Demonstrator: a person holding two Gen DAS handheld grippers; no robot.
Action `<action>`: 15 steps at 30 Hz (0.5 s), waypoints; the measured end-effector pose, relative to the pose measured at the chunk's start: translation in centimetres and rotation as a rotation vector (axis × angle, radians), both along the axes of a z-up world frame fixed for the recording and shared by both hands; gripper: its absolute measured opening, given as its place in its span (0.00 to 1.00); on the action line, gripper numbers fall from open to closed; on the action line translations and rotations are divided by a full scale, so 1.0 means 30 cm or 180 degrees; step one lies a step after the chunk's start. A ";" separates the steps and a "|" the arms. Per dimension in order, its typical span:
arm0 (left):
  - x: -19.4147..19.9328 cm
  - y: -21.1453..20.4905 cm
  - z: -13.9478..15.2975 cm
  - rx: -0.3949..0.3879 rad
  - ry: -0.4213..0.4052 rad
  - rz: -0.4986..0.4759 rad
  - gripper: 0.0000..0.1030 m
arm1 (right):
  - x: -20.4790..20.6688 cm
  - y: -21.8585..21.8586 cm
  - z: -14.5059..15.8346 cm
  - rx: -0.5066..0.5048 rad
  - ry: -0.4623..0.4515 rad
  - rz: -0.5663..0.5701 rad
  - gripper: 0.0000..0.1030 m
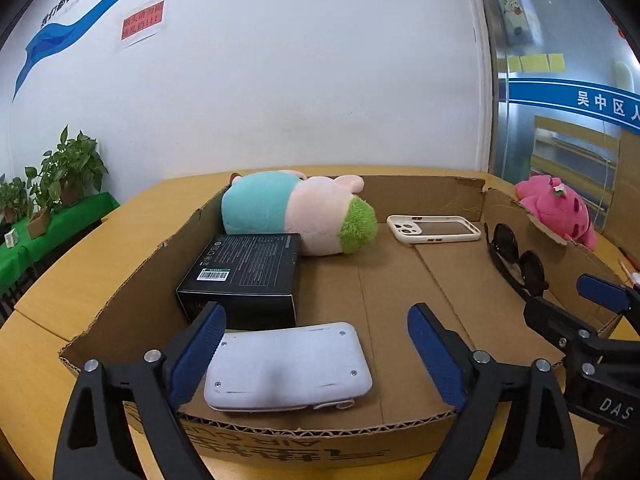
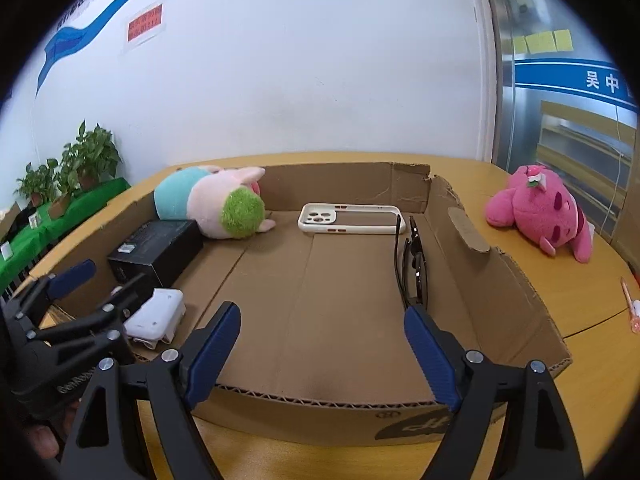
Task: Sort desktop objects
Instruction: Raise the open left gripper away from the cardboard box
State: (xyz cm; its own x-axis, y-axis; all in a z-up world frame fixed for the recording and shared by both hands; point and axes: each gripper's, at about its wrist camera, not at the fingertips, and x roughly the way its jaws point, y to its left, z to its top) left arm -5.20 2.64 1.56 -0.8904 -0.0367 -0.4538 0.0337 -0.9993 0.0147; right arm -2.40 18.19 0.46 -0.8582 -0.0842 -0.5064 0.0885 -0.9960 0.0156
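A shallow cardboard box (image 1: 132, 276) holds a teal, pink and green plush (image 1: 296, 216), a black carton (image 1: 244, 276), a white flat device (image 1: 288, 364), a white phone case (image 1: 434, 229) and dark sunglasses (image 1: 516, 264) leaning on its right wall. My left gripper (image 1: 317, 308) stands open over the near wall. The white device lies between its fingers, with neither pad pressing on it. My right gripper (image 2: 322, 310) is open above the box's bare floor, with the sunglasses (image 2: 414, 264) just beyond its right finger. A pink plush (image 2: 540, 212) lies on the table outside the box.
The box sits on a wooden table (image 2: 580, 304). A small pink pen-like thing (image 2: 632, 304) lies at the table's right edge. Potted plants (image 1: 68, 168) stand on a green-covered shelf at far left. A white wall runs behind, and a glass door is at the right.
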 end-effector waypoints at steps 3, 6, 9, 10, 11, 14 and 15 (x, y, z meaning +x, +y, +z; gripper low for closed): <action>-0.002 0.005 -0.002 -0.0009 -0.0020 -0.0002 0.95 | 0.003 -0.001 -0.014 -0.0012 0.0088 0.0030 0.85; -0.002 0.006 -0.007 -0.0008 -0.0025 -0.0008 0.96 | 0.016 0.003 -0.017 -0.0006 0.0180 0.0027 0.86; -0.003 0.008 -0.013 -0.0012 -0.0028 -0.0005 0.96 | 0.011 0.004 -0.015 -0.0012 0.0171 0.0031 0.86; -0.005 0.008 -0.015 -0.0011 -0.0029 -0.0008 0.96 | 0.011 0.004 -0.015 -0.0013 0.0172 0.0033 0.86; -0.005 0.009 -0.015 -0.0013 -0.0027 -0.0008 0.96 | 0.011 0.004 -0.014 -0.0012 0.0174 0.0032 0.86; -0.006 0.009 -0.016 -0.0014 -0.0029 -0.0008 0.96 | 0.010 0.003 -0.014 -0.0015 0.0171 0.0035 0.86; -0.006 0.009 -0.017 -0.0014 -0.0027 -0.0008 0.96 | 0.011 0.004 -0.014 -0.0014 0.0171 0.0034 0.87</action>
